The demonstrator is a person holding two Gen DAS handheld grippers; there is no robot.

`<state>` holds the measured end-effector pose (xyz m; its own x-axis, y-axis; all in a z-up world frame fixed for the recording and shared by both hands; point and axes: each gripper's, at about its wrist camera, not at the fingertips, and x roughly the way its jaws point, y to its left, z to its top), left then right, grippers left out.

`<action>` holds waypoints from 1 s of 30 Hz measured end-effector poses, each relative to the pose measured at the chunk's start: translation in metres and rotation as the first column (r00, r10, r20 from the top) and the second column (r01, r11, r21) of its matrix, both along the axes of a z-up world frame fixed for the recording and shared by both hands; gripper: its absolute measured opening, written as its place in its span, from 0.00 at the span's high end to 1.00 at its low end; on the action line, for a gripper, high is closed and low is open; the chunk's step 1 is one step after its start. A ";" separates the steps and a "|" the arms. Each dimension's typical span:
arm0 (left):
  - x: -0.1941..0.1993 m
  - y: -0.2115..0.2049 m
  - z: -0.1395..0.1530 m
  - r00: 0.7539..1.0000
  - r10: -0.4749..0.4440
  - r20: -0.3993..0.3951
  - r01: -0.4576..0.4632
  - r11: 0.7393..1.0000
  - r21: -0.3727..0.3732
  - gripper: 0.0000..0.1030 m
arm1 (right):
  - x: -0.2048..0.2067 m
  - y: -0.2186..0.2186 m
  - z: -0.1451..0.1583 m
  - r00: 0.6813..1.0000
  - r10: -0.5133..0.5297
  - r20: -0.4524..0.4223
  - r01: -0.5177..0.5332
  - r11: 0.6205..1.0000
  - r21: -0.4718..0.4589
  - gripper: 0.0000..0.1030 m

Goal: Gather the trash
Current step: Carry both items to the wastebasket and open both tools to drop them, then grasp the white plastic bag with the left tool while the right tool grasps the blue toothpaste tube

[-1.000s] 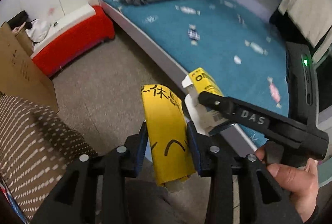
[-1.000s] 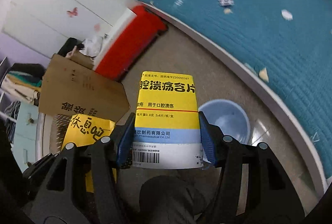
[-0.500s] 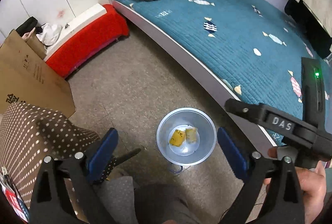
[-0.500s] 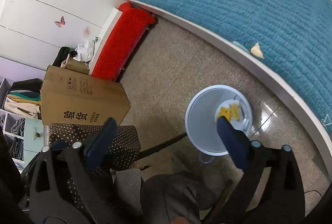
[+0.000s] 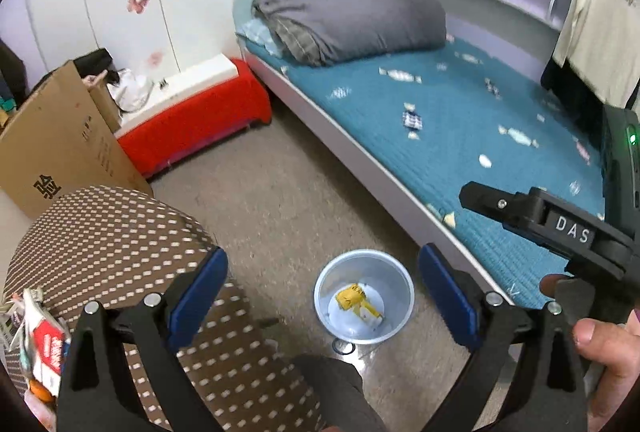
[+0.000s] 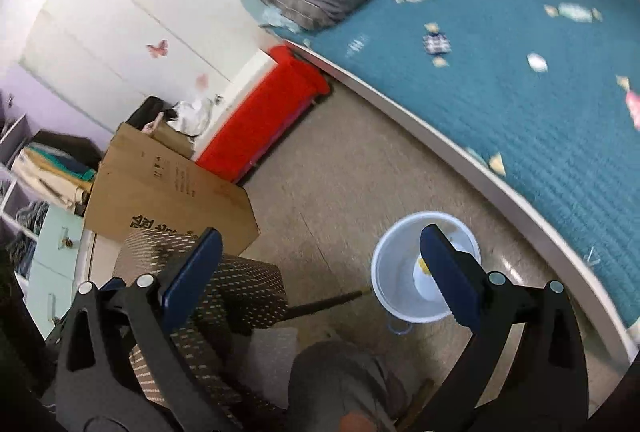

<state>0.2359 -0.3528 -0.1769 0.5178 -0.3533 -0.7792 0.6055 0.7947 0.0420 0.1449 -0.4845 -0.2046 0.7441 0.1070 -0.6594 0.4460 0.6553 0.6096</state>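
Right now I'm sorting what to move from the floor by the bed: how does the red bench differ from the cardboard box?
The red bench is bright red and looks soft-covered; the cardboard box is plain brown with black print. The red bench lies low and long, with a white slab on top; the cardboard box stands taller and leans. The red bench reaches the bed's corner; the cardboard box sits farther from the bed. Both stand along the white wall.

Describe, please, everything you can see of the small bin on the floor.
The bin is a small round pail, pale blue-white and seemingly plastic, standing upright and open-topped on the speckled floor close beside the bed. Its walls taper to a narrower flat bottom, where crumpled yellow packaging lies. A small dark ring sits on the floor against its near base. Nothing else touches it; both grippers hover above, open and empty.
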 end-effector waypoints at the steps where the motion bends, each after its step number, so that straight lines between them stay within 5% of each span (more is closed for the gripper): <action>1: -0.004 0.007 0.008 1.000 0.001 0.017 -0.001 1.000 -0.016 0.08 | 0.000 0.007 0.012 1.000 0.012 0.017 -0.011 1.000 -0.019 0.06; 15: -0.034 0.111 0.064 0.989 0.053 0.141 -0.036 0.992 -0.120 0.07 | 0.011 0.110 0.116 0.972 0.186 0.141 -0.152 0.963 -0.221 0.06; 30: -0.048 0.260 0.076 0.960 0.203 0.191 -0.177 0.974 -0.143 0.07 | 0.035 0.230 0.147 0.902 0.409 0.139 -0.343 0.874 -0.346 0.06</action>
<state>0.1879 -0.0928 -0.1010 0.7276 -0.3199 -0.6068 0.4317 0.9010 0.0427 0.1803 -0.2547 -0.0571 0.8080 0.2236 -0.5451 0.0174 0.9157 0.4014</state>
